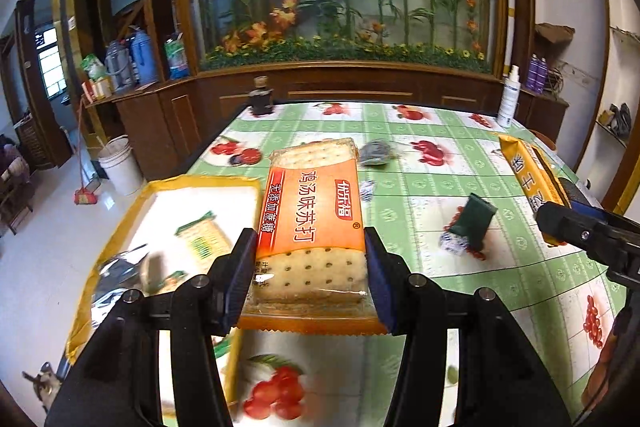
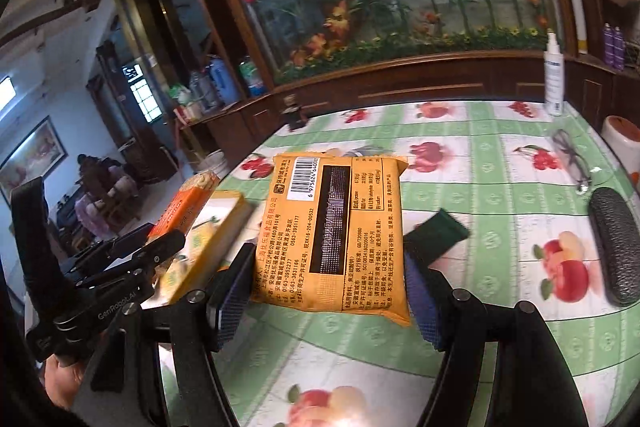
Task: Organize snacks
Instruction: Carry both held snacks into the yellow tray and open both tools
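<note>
My left gripper (image 1: 310, 259) is shut on an orange soda cracker pack (image 1: 310, 215) and holds it above the table, right of a yellow box (image 1: 120, 223) that holds several snack packs. My right gripper (image 2: 326, 263) is shut on a yellow biscuit pack (image 2: 332, 231), barcode side up, above the table. That pack also shows at the right of the left wrist view (image 1: 534, 183). The left gripper with the cracker pack (image 2: 184, 205) shows at the left of the right wrist view, over the box (image 2: 208, 239). A dark green packet (image 1: 474, 223) lies on the table.
The table (image 1: 460, 155) has a green fruit-print cloth. On it are small wrapped candies (image 1: 454, 243), a grey packet (image 1: 376, 153), a spray bottle (image 2: 554, 79), glasses (image 2: 572, 155), a black glasses case (image 2: 614, 247) and a dark bottle (image 1: 261, 99). A wooden cabinet stands behind.
</note>
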